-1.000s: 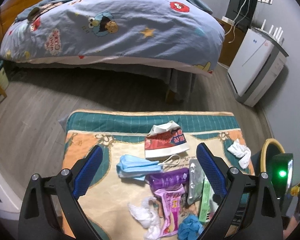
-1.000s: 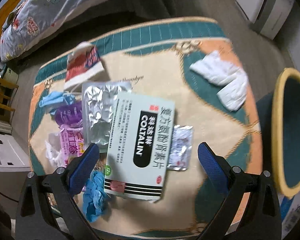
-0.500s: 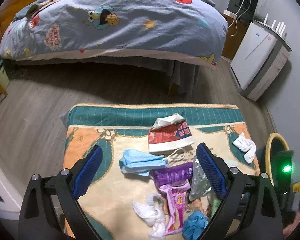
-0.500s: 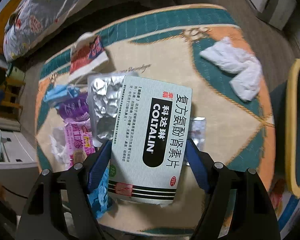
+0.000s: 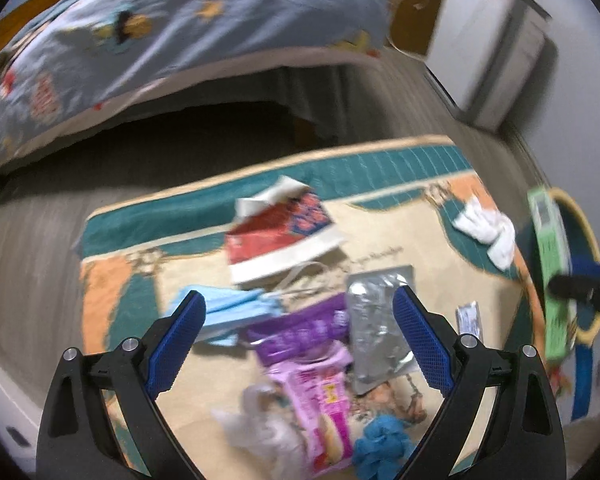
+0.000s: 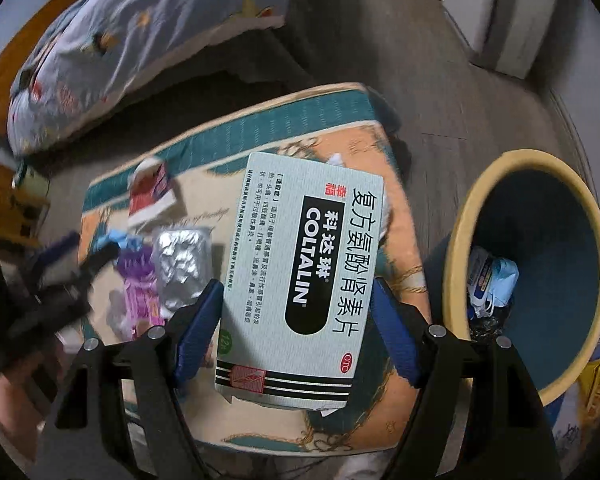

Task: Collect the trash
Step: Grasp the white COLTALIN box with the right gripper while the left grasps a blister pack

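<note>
My right gripper (image 6: 298,284) is shut on a pale green COLTALIN medicine box (image 6: 300,240) and holds it in the air above the table's right end, beside the yellow-rimmed bin (image 6: 480,216). The left wrist view shows that box (image 5: 550,264) at the bin's rim (image 5: 580,208). My left gripper (image 5: 300,298) hangs open over the litter on the patterned tablecloth (image 5: 140,216): a blue mask (image 5: 224,312), a purple wrapper (image 5: 300,328), a pink wrapper (image 5: 320,396), a silver foil pack (image 5: 376,328) and a red-and-white packet (image 5: 284,236). A white tissue (image 5: 488,228) lies near the right edge.
The bin holds a blue mask and other scraps (image 6: 496,280). A small sachet (image 5: 469,318), a crumpled tissue (image 5: 256,420) and a blue wad (image 5: 384,444) lie on the near side. Behind stand a bed (image 5: 180,32) and a white appliance (image 5: 492,40).
My right gripper closed on the medicine box, lifted it off the table and carried it right toward the bin. My left gripper sank closer to the litter and rolled.
</note>
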`<action>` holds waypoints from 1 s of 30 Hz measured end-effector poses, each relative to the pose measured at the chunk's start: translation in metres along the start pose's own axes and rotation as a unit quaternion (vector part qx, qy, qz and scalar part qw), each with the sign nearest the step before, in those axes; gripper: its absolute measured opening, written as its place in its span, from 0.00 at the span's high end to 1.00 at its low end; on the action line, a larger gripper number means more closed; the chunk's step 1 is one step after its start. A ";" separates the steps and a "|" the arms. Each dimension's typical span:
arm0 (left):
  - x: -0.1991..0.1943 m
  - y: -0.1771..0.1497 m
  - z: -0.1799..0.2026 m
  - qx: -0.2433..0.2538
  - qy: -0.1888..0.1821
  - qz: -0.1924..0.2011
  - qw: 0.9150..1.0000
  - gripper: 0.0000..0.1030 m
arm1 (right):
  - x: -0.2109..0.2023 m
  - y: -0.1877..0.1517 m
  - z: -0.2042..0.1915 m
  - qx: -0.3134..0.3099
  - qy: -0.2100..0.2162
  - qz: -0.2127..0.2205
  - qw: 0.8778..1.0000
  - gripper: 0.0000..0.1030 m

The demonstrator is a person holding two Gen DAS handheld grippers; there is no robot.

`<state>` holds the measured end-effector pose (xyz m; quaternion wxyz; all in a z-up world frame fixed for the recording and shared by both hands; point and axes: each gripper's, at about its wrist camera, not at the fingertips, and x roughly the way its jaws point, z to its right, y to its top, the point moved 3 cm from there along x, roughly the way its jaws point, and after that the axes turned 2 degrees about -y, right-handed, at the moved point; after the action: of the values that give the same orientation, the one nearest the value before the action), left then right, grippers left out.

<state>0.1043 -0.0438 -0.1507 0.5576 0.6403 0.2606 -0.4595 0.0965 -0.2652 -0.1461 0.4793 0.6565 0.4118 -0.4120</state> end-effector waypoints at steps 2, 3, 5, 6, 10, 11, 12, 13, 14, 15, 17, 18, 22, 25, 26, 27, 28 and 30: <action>0.008 -0.001 0.013 0.017 -0.008 -0.005 1.000 0.09 | 0.000 0.005 0.006 0.000 -0.010 0.006 1.000 0.29; 0.012 -0.002 0.020 0.026 -0.013 -0.009 1.000 0.09 | 0.001 0.006 0.009 0.002 -0.013 0.007 1.000 0.29; 0.023 -0.006 0.035 0.047 -0.018 -0.021 0.999 0.09 | 0.002 0.008 0.018 0.016 -0.010 0.004 1.000 0.29; 0.027 -0.007 0.039 0.056 -0.017 -0.026 0.998 0.09 | 0.002 0.009 0.022 0.023 -0.008 0.002 1.000 0.29; 0.045 -0.013 0.053 0.082 -0.015 -0.046 0.995 0.09 | 0.000 0.010 0.030 0.029 -0.007 0.008 1.000 0.29; 0.049 -0.014 0.055 0.086 -0.017 -0.051 0.995 0.09 | -0.001 0.011 0.031 0.031 -0.007 0.009 0.999 0.29; 0.051 -0.015 0.057 0.088 -0.018 -0.054 0.995 0.09 | -0.001 0.011 0.033 0.034 -0.005 0.010 0.999 0.29; 0.054 -0.016 0.059 0.092 -0.019 -0.058 0.994 0.09 | -0.001 0.011 0.034 0.035 -0.004 0.011 0.999 0.29; 0.056 -0.017 0.060 0.096 -0.018 -0.061 0.993 0.09 | -0.002 0.011 0.036 0.037 -0.004 0.012 0.999 0.29; 0.058 -0.018 0.062 0.103 -0.011 -0.060 0.993 0.10 | -0.002 0.011 0.037 0.039 -0.004 0.012 0.999 0.29; 0.060 -0.020 0.066 0.119 0.000 -0.060 0.991 0.12 | -0.001 0.012 0.038 0.040 -0.004 0.013 0.999 0.29; 0.061 -0.021 0.068 0.126 0.004 -0.059 0.990 0.17 | 0.000 0.012 0.038 0.040 -0.004 0.012 0.999 0.29; 0.064 -0.027 0.076 0.168 0.031 -0.061 0.983 0.35 | 0.000 0.014 0.037 0.036 -0.007 0.015 0.999 0.29; 0.059 -0.029 0.079 0.189 0.037 -0.053 0.980 0.41 | -0.001 0.013 0.036 0.033 -0.014 0.018 0.999 0.29; 0.056 -0.029 0.082 0.190 0.033 -0.046 0.980 0.63 | -0.001 0.013 0.036 0.033 -0.016 0.019 0.999 0.29; 0.051 -0.027 0.082 0.188 0.029 -0.041 0.981 0.67 | -0.002 0.012 0.037 0.034 -0.017 0.020 0.999 0.29; 0.047 -0.026 0.081 0.180 0.022 -0.038 0.983 0.70 | -0.003 0.011 0.038 0.035 -0.018 0.021 0.999 0.29; 0.036 -0.023 0.079 0.159 -0.006 -0.033 0.987 0.79 | -0.006 0.011 0.040 0.039 -0.020 0.025 0.999 0.29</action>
<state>0.0770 -0.1199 -0.1904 0.4344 0.7091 0.2018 -0.5174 0.0990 -0.3072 -0.1451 0.4715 0.6767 0.3689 -0.4286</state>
